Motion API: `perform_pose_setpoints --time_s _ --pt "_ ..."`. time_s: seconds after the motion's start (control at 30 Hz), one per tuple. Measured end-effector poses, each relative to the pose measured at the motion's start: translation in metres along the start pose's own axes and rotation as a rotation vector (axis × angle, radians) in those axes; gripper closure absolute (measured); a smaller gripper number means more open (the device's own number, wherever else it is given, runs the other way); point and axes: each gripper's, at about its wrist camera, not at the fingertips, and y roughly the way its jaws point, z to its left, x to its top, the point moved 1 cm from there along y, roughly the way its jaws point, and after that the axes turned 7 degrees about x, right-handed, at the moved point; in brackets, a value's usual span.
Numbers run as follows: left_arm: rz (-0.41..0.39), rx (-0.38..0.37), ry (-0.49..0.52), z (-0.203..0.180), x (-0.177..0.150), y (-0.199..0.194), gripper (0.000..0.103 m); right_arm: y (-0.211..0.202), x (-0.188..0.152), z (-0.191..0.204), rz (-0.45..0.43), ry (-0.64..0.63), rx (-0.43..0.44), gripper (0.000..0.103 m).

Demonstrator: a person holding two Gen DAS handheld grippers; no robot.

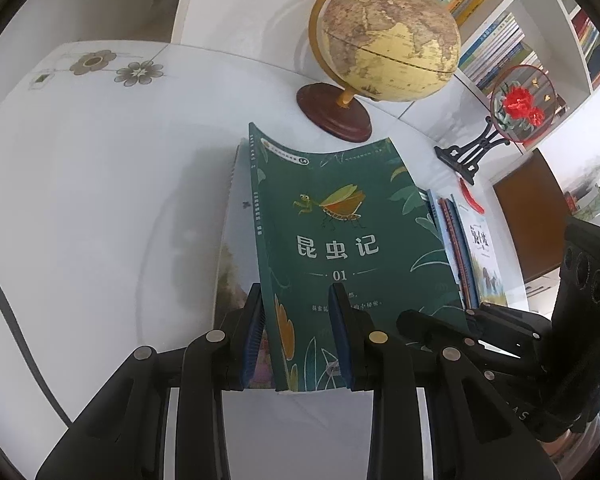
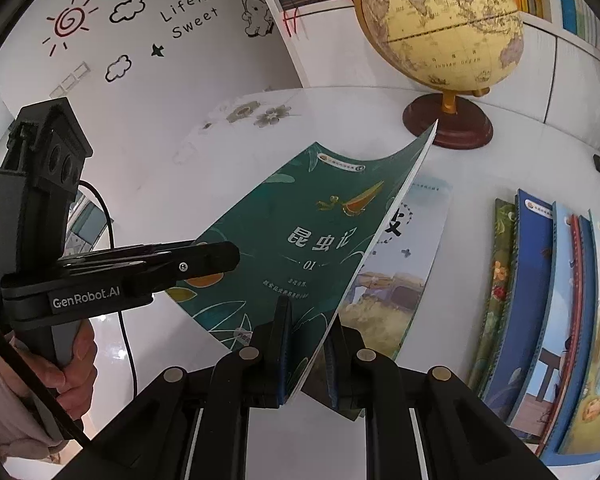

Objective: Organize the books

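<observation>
**A:** Where was the green book at that moment?

**B:** In the middle of both wrist views, lifted off the white table and bowed, its far edge curling up toward the globe at the top of the frame. Its cover showed a mantis-like insect and the number 01.

**A:** And the grippers?

**B:** The left gripper was clamped on the book's near corner at the spine side, one blue pad behind the cover and one on its face. The right gripper was pinching the book's open edge at the lower centre of its own view, the pages running between its two pads. Both were grasping the same book, one at each near corner.

**A:** What lay under it?

**B:** A second book lay flat on the table, with a pale illustrated cover, showing to the right of the green one in the right wrist view. Whether the two touched I could not tell.

**A:** Anything else nearby?

**B:** A row of books at the right edge of the right wrist view, leaning together with spines toward the camera. In the left wrist view a round fan with red flowers stood on a dark stand at the upper right, before shelves of books. A person's hand gripped the left tool's handle at the lower left of the right view.
</observation>
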Motion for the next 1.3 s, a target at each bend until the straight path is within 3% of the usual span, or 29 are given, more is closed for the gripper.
perform_pose_setpoints --time_s 0.13,0.4,0.57,0.63,1.1,1.3 --pt "0.028 -0.002 -0.018 0.008 -0.004 0.006 0.076 0.008 -0.003 -0.007 0.021 0.043 0.001 0.088" --pt "0.086 0.114 0.030 0.006 -0.013 0.024 0.076 0.020 -0.012 -0.029 0.060 0.179 0.026 0.086" --pt "0.113 0.224 0.054 0.011 -0.013 0.030 0.072 0.029 -0.014 -0.044 0.128 0.291 0.018 0.075" --pt "0.124 0.246 0.065 0.012 -0.014 0.031 0.072 0.028 -0.015 -0.045 0.146 0.300 0.002 0.063" --pt "0.036 0.218 0.015 -0.026 -0.003 -0.003 0.072 -0.019 -0.017 -0.049 0.089 0.259 -0.052 0.056" --pt "-0.007 0.257 0.051 -0.062 0.007 -0.024 0.072 -0.050 -0.023 -0.049 0.056 0.245 -0.032 0.056"
